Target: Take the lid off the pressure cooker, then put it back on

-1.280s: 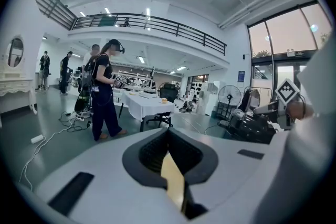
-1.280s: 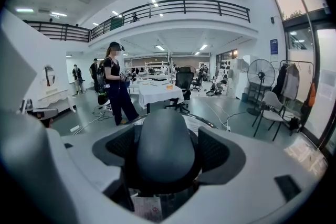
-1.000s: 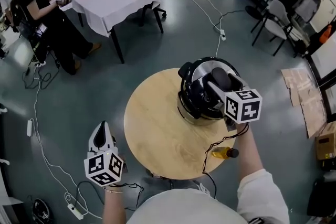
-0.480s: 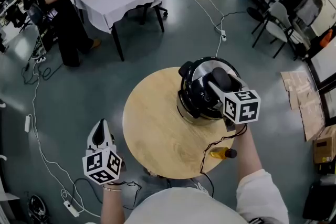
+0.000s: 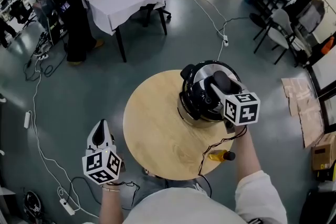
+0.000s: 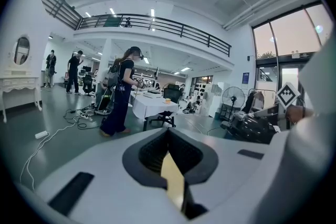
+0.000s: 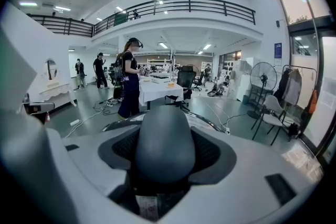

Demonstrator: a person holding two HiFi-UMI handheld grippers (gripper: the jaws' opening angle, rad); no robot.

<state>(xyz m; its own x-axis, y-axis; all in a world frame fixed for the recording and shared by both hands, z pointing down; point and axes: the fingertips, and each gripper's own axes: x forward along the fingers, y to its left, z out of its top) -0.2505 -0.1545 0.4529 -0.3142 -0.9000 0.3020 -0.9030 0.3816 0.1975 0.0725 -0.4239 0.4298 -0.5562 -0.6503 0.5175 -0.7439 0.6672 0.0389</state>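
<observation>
Head view: two tongs by the round table (image 5: 152,134).
Off the round table's near left edge, the left gripper (image 5: 102,126) is pinched together, empty. On the table's far right side sits the pressure cooker (image 5: 195,102), lid (image 5: 202,72) on; the right gripper (image 5: 220,82) has just been closing its jaws, which hug the lid's black handle (image 7: 165,141).

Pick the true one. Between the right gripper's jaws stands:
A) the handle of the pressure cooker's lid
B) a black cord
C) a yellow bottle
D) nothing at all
A: in the right gripper view the dark rounded handle of the lid fills the gap between the jaws of the right gripper, which have just been closing onto it, with the pads against its sides.
</observation>
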